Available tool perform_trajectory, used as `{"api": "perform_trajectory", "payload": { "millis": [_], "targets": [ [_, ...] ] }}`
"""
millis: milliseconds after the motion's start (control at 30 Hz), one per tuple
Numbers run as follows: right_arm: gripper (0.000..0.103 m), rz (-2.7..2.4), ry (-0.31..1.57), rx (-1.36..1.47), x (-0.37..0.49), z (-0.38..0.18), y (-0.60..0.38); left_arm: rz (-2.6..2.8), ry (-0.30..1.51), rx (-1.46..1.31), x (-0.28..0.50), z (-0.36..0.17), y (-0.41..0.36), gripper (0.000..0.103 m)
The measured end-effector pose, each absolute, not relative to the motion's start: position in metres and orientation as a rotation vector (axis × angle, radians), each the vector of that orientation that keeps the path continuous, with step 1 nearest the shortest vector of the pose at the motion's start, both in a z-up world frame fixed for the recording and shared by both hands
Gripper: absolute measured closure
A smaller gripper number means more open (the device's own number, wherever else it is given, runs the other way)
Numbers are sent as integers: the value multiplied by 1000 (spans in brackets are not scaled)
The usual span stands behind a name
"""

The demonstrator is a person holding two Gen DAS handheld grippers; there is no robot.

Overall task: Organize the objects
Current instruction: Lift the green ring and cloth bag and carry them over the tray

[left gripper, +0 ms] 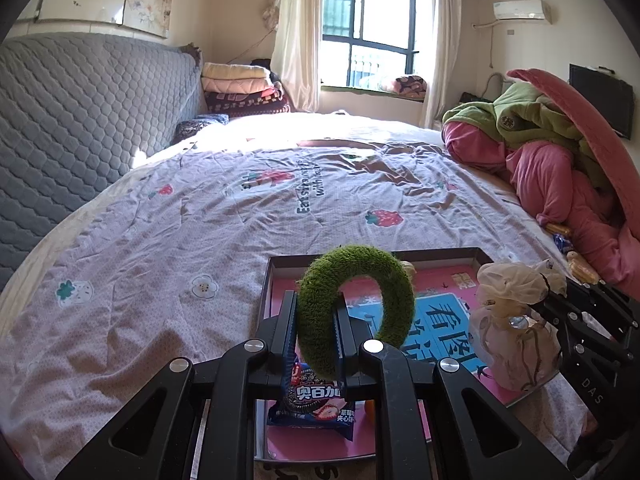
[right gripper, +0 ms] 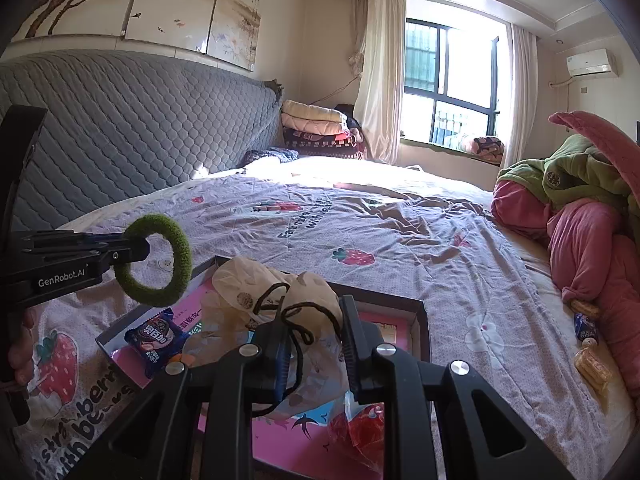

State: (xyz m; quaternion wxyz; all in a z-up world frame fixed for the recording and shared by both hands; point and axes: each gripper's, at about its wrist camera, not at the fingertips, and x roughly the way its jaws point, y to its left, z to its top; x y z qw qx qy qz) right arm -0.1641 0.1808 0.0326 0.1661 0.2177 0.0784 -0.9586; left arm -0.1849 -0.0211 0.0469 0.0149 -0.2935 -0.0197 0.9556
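The left claw [left gripper: 316, 332] is clenched on a fuzzy green ring [left gripper: 356, 308], a hair scrunchie by the look of it, pinching one side of the loop so that the rest stands upright above the fingertips. The ring hangs over the near left part of a shallow dark-rimmed box tray [left gripper: 400, 254] that lies on the bed [left gripper: 160, 240], whose sheet is printed with strawberries. The tray's floor is pink with a blue panel of large characters.

The right claw [right gripper: 312, 336] is clenched on the black drawstring [right gripper: 298, 334] of a sheer cream pouch [right gripper: 256, 284], which bunches just ahead of the fingers and hangs over the tray [right gripper: 420, 320]; from the left wrist view the same pouch [left gripper: 512, 320] shows at the tray's right side.

In the tray lie a blue Oreo-style biscuit packet [right gripper: 156, 340], near its left corner below the ring, and a red packet in clear wrapping [right gripper: 360, 428] near the front edge, its contents too blurred to name. A small orange thing [left gripper: 370, 408] sits beside the biscuit packet.

At the right edge of the bed, beside a heap of pink and green bedding [right gripper: 580, 220], lie another blue packet [right gripper: 586, 330] and some yellowish wrapped snacks [right gripper: 592, 368], well apart from the tray.
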Motion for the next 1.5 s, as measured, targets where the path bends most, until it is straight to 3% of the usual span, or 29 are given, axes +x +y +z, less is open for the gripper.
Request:
{"api": "perform_trajectory", "payload": {
  "millis": [1500],
  "targets": [
    [79,-2696,385,844,-178,-18,168,2890,-37,-1146,-202,1,-14,87]
  ]
}}
